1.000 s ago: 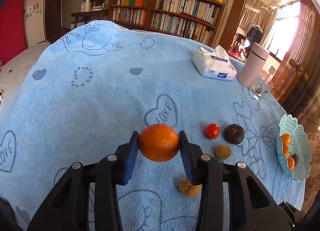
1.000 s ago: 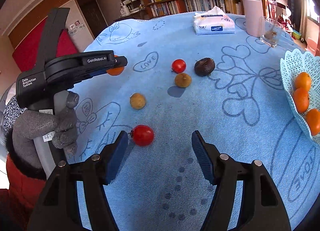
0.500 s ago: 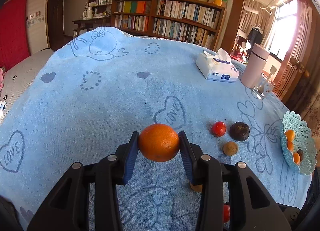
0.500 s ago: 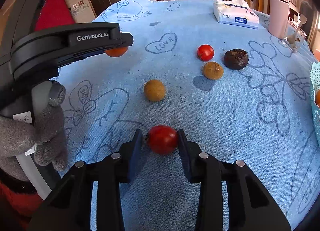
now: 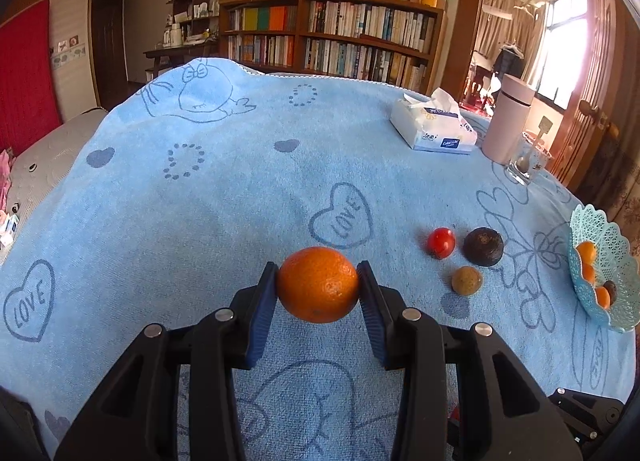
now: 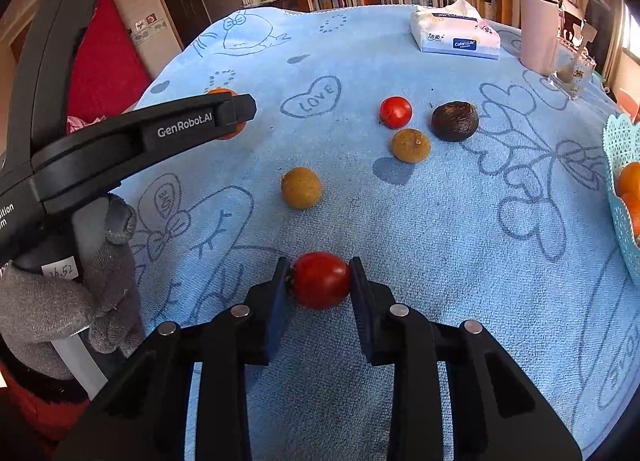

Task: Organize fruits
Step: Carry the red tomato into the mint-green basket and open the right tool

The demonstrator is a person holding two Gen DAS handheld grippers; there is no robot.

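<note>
My left gripper [image 5: 318, 285] is shut on an orange [image 5: 319, 284] and holds it above the blue cloth; it also shows in the right wrist view [image 6: 224, 111]. My right gripper [image 6: 320, 281] is shut on a red tomato [image 6: 322, 280] just above the cloth. On the cloth lie a second red tomato [image 6: 395, 112], a dark wrinkled fruit [image 6: 455, 121] and two brown round fruits [image 6: 411, 145] [image 6: 301, 187]. A pale blue lattice basket [image 5: 618, 245] at the right holds small oranges.
A tissue pack [image 5: 434, 127], a pink tumbler [image 5: 508, 123] and a small glass [image 5: 526, 167] stand at the far right of the table. Bookshelves [image 5: 332, 33] fill the back wall. The table edge drops off at left.
My right gripper closed on the near red tomato and lifted it slightly. My left gripper rose a little with the orange still held.
</note>
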